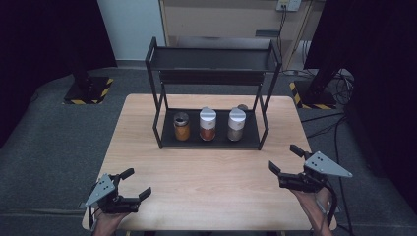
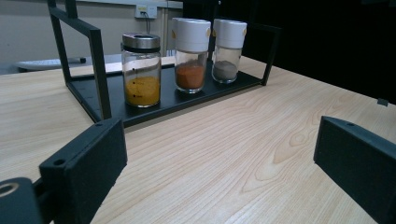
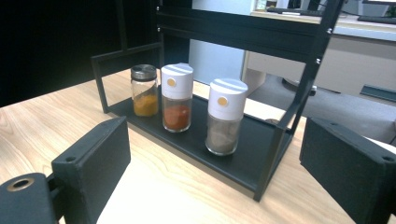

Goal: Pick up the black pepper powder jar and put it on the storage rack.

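We take the three spice jars as the work in hand, and we place everything against the black rack [image 1: 211, 78], which stands at the far middle of the wooden table [image 1: 206, 182]. All three jars stand upright in a row on the rack's bottom shelf, close together but apart. At the rack's left end is the yellow-powder jar [image 3: 144, 90] with a metal lid; in the middle is the red-powder jar [image 3: 176, 97] with a tall white cap; toward the right end is the grey-powder jar [image 3: 225, 116], capped the same way. The rack's upper shelf sits over them, so a straight drop from above looks blocked.

We judge these jars light but breakable: clear glass walls, hard and smooth, likely to slip under a weak pinch. The white caps are wide and may turn or lift, so we would take hold on the glass body below the cap, coming in level from the rack's open front.

The right gripper [image 1: 284, 162] is in front of the rack's right end, well short of it, its jaws spread wide and holding nothing. The left gripper [image 1: 136, 183] rests near the table's front edge, well in front of the rack's left end, jaws likewise wide apart and empty.
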Motion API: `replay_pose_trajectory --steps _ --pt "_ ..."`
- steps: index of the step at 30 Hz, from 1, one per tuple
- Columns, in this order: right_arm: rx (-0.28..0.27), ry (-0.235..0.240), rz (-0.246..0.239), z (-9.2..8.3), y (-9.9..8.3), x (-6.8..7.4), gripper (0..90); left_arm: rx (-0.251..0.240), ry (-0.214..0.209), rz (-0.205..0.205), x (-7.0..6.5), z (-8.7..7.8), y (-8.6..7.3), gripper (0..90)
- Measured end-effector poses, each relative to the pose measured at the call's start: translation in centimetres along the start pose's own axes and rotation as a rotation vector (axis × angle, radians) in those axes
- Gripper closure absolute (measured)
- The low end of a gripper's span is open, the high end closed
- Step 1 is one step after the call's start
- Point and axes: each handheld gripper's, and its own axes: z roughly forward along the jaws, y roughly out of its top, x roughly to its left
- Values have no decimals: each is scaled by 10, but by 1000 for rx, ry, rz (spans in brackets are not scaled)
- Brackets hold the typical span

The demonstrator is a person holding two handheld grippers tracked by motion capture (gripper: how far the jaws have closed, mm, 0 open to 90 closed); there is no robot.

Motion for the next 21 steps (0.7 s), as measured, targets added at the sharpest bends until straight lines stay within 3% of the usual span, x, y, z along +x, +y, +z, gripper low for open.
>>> replay_pose_trajectory --steps 12,21 --pt "18 -41 30 -23 -29 -3 86 -4 3 -8 1 0 -1 16" --pt "27 -46 42 -28 -45 -4 85 -6 4 -12 1 0 -1 16"
